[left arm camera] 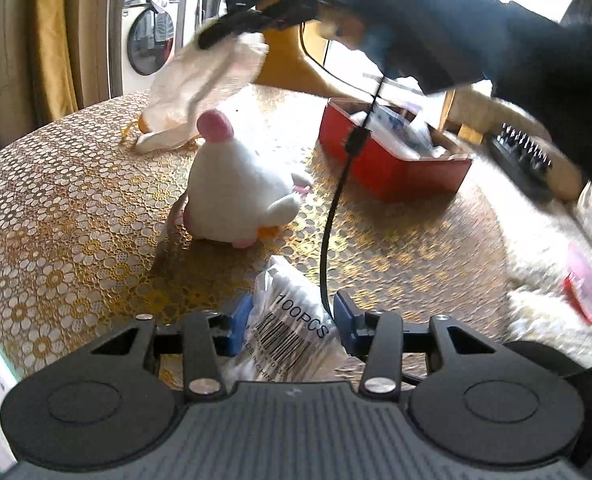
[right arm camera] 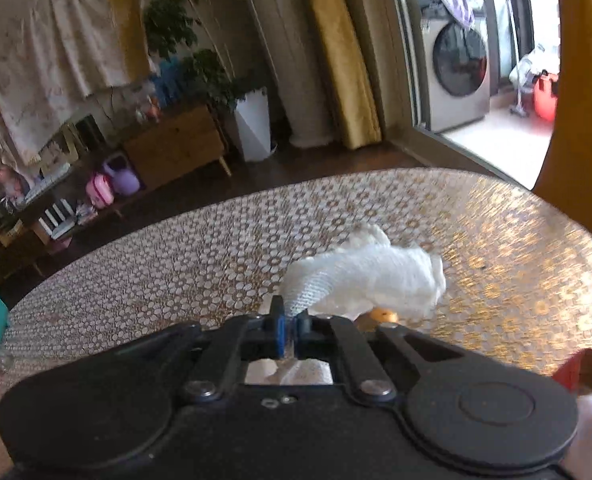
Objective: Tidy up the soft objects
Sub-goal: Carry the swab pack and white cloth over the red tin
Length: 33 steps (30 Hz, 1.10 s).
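My right gripper [right arm camera: 291,334] is shut on a white mesh cloth [right arm camera: 367,280] and holds it above the gold-patterned table [right arm camera: 176,272]. In the left wrist view the same cloth [left arm camera: 200,88] hangs from the right gripper [left arm camera: 232,28] at the far side of the table. A white plush toy with a pink top [left arm camera: 236,184] stands mid-table. My left gripper [left arm camera: 292,320] is open, its blue pads on either side of a clear bag of cotton swabs [left arm camera: 292,332] marked 100PCS.
A red box [left arm camera: 391,160] with packets stands at the back right. A black brush [left arm camera: 523,160] and a white fluffy item [left arm camera: 543,280] lie on the right. A black cable [left arm camera: 335,208] hangs over the table. A small orange object [right arm camera: 381,315] lies under the cloth.
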### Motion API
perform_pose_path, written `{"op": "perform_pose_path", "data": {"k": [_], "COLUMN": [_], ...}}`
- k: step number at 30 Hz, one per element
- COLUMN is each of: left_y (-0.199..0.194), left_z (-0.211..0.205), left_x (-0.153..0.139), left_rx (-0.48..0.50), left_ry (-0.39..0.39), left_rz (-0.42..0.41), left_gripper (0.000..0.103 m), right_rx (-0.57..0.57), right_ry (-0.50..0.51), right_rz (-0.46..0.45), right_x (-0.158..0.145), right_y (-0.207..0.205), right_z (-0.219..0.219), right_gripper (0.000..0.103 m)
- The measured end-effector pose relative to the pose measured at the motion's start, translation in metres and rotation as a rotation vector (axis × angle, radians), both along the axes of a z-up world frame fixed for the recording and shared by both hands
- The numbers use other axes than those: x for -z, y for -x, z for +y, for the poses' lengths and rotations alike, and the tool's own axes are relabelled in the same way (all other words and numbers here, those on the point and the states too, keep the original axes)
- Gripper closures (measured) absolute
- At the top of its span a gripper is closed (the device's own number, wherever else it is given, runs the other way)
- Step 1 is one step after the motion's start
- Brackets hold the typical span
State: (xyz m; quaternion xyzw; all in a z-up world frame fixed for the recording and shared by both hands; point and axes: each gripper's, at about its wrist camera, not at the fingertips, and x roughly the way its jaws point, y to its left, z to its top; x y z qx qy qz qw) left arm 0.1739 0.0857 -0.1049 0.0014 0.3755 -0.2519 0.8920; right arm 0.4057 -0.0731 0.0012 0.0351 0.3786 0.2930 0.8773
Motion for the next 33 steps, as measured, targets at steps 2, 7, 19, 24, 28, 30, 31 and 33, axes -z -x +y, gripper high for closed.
{"op": "perform_pose_path", "data": {"k": [2, 7, 19, 24, 28, 30, 31, 33], "left_y": [0.009, 0.026, 0.049, 0.042, 0.023, 0.011, 0.006, -0.004], "left_z": [-0.002, -0.003, -0.007, -0.007, -0.012, -0.011, -0.01, -0.007], "left_x": [-0.006, -0.015, -0.02, -0.012, 0.008, 0.017, 0.02, 0.027], "left_rx": [-0.007, -0.027, 0.016, 0.005, 0.008, -0.002, -0.01, -0.022], "left_ry": [0.006, 0.042, 0.115, 0.116, 0.081, 0.075, 0.081, 0.088], "left_rz": [-0.009, -0.015, -0.011, -0.003, 0.015, 0.015, 0.018, 0.025], "left_gripper": [0.06, 0.06, 0.06, 0.06, 0.06, 0.06, 0.06, 0.06], "right_rx": [0.005, 0.027, 0.13, 0.163, 0.141, 0.126, 0.118, 0.108], "right_ry": [-0.01, 0.015, 0.122, 0.162, 0.179, 0.177, 0.181, 0.181], "right_rz": [-0.019, -0.064, -0.1, -0.089, -0.083, -0.073, -0.07, -0.059], "right_x": [-0.008, -0.023, -0.013, 0.004, 0.019, 0.024, 0.028, 0.036], "right_y": [0.008, 0.027, 0.058, 0.057, 0.052, 0.049, 0.045, 0.037], "right_z": [-0.013, -0.047, -0.128, -0.14, -0.134, -0.128, -0.121, -0.112], "right_gripper": [0.1, 0.1, 0.1, 0.1, 0.1, 0.1, 0.1, 0.1]}}
